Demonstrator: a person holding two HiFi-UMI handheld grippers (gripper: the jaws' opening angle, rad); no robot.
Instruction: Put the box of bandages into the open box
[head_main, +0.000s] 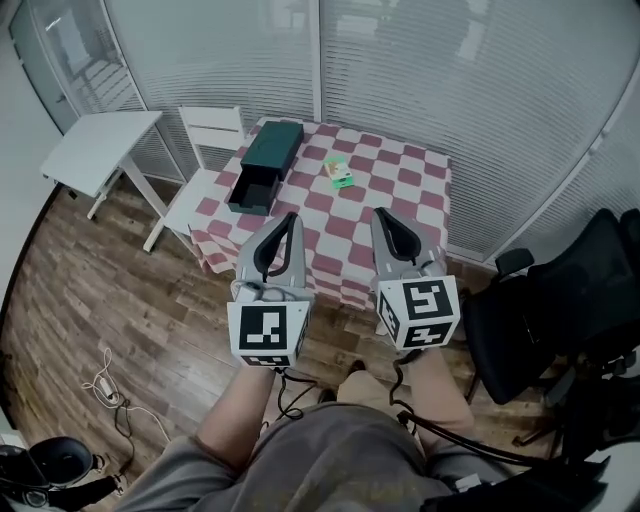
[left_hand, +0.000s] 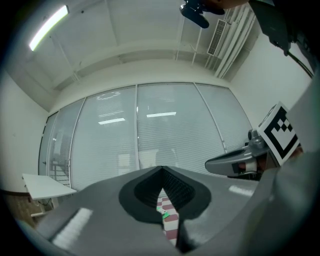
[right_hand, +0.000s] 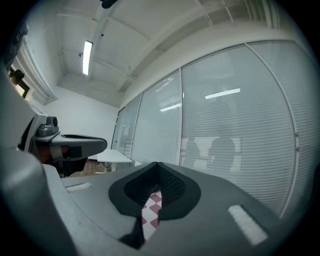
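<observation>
Left tongs (head_main: 289, 217), right tongs (head_main: 381, 213) clenched empty, box of bandages (head_main: 341, 175) well ahead

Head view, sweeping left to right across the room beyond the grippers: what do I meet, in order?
From the left: white side table → white chair → dark green open box → box of bandages → black office chair.
</observation>
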